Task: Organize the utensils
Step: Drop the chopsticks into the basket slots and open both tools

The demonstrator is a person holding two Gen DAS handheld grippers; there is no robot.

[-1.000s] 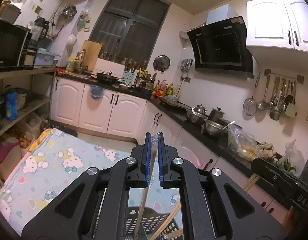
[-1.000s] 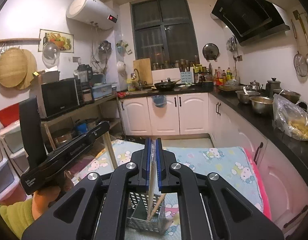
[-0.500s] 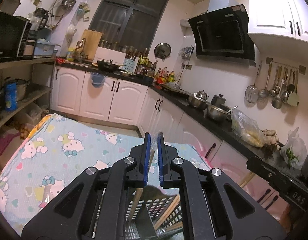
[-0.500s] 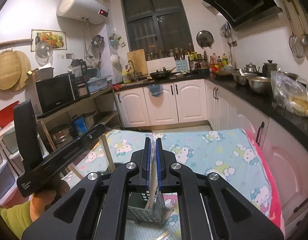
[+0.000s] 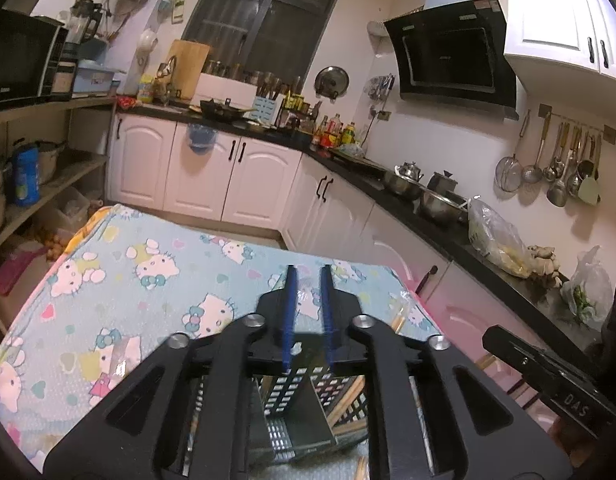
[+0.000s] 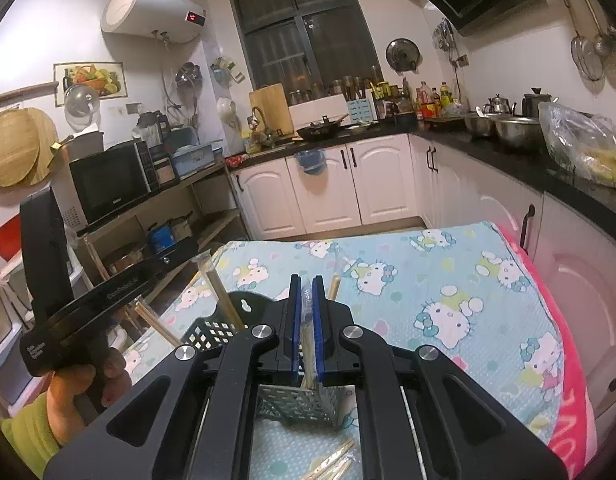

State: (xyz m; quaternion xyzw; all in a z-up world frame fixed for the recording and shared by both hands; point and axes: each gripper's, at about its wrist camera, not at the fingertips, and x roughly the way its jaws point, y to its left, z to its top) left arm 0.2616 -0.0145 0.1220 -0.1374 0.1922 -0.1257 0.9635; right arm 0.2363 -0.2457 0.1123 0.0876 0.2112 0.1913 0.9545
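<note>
Holding both grippers low in the frame, you work over a perforated utensil basket (image 6: 308,400) on the cartoon-cat tablecloth (image 6: 447,280). Your left gripper (image 5: 308,316) has just been parting its blue pads; nothing lies between them, and the basket (image 5: 292,412) shows below. Your right gripper (image 6: 306,320) pinches a plastic-wrapped pair of chopsticks (image 6: 306,336), upright over the basket. More wrapped chopsticks (image 6: 220,292) stand in the basket at centre left; loose ones (image 6: 331,460) lie at bottom centre.
</note>
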